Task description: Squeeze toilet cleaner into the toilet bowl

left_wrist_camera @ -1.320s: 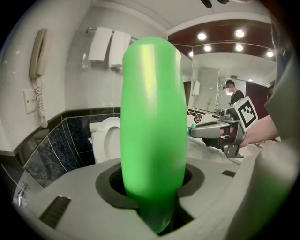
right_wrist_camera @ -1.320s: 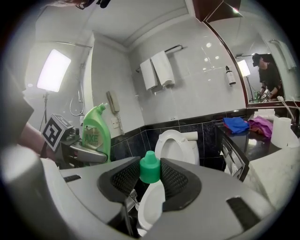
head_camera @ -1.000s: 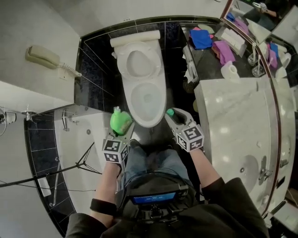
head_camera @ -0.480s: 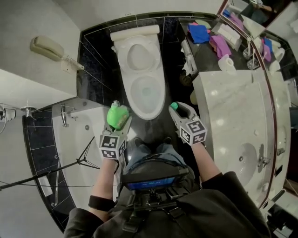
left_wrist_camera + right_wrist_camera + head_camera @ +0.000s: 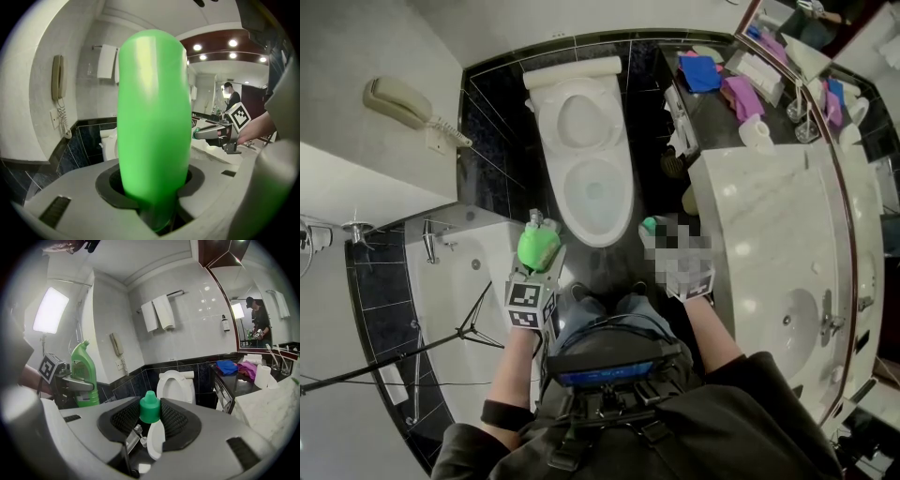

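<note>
A person stands facing the white toilet [image 5: 567, 202], and its lid is up. The left gripper [image 5: 546, 266] has its jaws tight on the green toilet cleaner bottle [image 5: 152, 117], which stands upright. The bottle is near the front left of the bowl, not over it. The right gripper [image 5: 151, 425] pinches the small green cap [image 5: 150, 406] in its jaws. The 2 grippers are apart.

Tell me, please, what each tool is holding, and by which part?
The left tool holds the green cleaner bottle around its body; the right tool holds the green cap by its sides.
</note>
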